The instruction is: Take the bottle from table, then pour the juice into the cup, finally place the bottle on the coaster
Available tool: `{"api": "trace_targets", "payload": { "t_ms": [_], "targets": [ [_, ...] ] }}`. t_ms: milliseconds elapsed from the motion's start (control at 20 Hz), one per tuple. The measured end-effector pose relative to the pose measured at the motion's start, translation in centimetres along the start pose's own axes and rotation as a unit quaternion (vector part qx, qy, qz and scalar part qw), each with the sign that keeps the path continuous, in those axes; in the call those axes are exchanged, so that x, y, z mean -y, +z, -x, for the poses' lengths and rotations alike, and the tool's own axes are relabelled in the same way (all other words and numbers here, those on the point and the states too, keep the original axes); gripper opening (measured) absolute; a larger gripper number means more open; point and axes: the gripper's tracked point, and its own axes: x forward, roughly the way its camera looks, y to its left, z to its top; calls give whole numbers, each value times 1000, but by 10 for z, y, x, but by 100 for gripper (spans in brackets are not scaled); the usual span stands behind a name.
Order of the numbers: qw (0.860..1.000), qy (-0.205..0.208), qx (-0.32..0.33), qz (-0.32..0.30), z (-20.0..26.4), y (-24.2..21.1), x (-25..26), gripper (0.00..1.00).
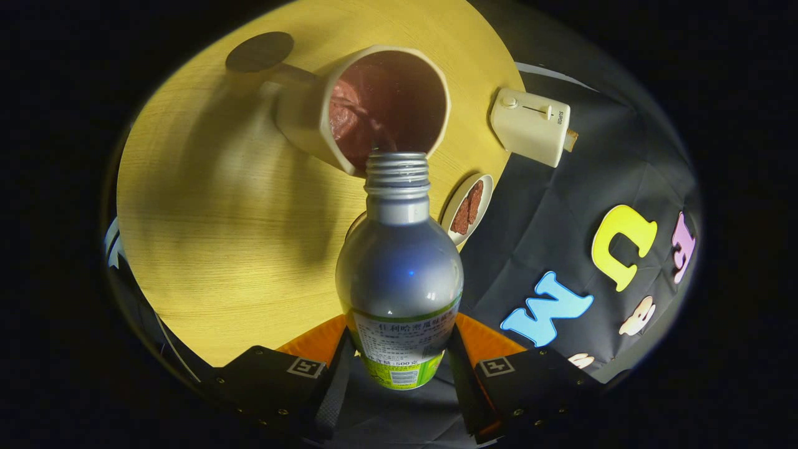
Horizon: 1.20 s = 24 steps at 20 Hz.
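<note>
The gripper clamps both fingers on the lower body of an uncapped silver bottle, its open neck at the rim of a cream cup on the round wooden desk. Beyond the cup lies a dark coaster; a small plate and a cream toaster sit alongside.

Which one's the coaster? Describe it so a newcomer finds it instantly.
Start at the yellow wooden table, then the cream cup that the bottle, clamped in the gripper, tips toward. The coaster lies beyond the cup: a flat dark disc, unlike the white plate of food.
</note>
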Motion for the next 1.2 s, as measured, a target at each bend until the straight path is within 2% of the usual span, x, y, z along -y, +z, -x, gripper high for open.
{"api": "trace_targets", "payload": {
  "t_ms": [1200],
  "targets": [
    [997,14,-32,61,7,-2,11,74]
  ]
}}
